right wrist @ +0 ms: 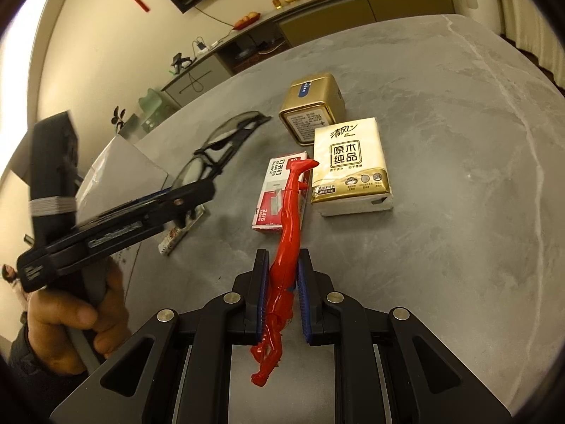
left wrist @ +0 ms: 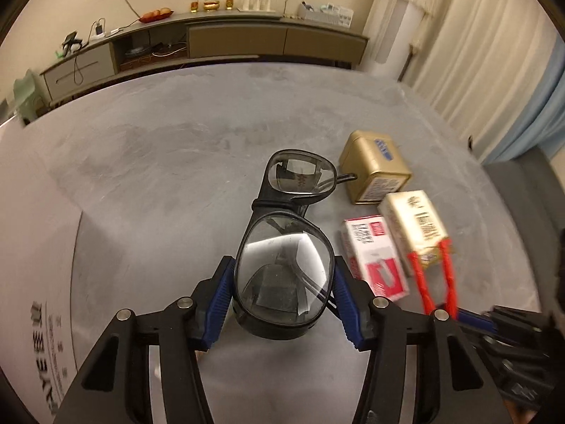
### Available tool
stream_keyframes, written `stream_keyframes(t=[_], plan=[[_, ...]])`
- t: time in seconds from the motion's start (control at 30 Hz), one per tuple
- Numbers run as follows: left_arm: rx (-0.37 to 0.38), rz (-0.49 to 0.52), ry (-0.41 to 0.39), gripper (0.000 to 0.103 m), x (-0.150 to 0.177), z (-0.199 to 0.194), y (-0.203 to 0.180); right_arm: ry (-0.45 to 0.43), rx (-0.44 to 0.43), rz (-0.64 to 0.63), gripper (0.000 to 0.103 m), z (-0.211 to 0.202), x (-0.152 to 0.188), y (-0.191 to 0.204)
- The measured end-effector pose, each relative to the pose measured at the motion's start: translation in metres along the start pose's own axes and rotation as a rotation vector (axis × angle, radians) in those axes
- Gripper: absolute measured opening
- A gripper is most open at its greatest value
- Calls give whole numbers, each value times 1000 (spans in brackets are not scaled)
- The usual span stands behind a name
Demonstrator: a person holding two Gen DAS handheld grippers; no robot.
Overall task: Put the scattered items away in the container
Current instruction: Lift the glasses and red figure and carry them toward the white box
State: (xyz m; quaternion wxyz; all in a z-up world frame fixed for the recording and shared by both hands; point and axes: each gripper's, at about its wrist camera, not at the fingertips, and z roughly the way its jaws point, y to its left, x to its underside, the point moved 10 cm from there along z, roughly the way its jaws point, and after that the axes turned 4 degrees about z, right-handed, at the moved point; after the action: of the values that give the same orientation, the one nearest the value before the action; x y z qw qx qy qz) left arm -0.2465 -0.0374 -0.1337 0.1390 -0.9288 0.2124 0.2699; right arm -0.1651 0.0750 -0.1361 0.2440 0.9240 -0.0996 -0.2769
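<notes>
Left wrist view: your left gripper (left wrist: 284, 284) clamped on black glasses (left wrist: 286, 247), near lens between blue pads, held above grey table (left wrist: 159, 176); right wrist view: your right gripper (right wrist: 281, 295) clamped on red figure (right wrist: 286, 243); gold tin (right wrist: 312, 106), tissue pack (right wrist: 349, 166), staple box (right wrist: 279, 190) clustered mid-table, toward right edge; white container (right wrist: 120, 166) at left edge.

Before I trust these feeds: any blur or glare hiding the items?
Left wrist view: the tissue pack and staple box are motion-smeared, and glare whitens the near lens of the glasses. Right wrist view: table items sharp; only the left tool is blurred.
</notes>
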Motion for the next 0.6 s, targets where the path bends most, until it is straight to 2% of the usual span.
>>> stream_keyframes(t=[0.13, 0.3, 0.43, 0.6], plan=[[34, -20, -28, 55, 14, -33, -6, 0, -16, 0, 17, -7, 7, 8], [77, -44, 4, 55, 50, -55, -11, 8, -26, -12, 17, -12, 19, 17], [92, -87, 11, 55, 70, -69, -6, 8, -28, -16, 17, -16, 25, 23], [71, -84, 7, 55, 82, -79, -7, 7, -27, -21, 17, -22, 30, 28]])
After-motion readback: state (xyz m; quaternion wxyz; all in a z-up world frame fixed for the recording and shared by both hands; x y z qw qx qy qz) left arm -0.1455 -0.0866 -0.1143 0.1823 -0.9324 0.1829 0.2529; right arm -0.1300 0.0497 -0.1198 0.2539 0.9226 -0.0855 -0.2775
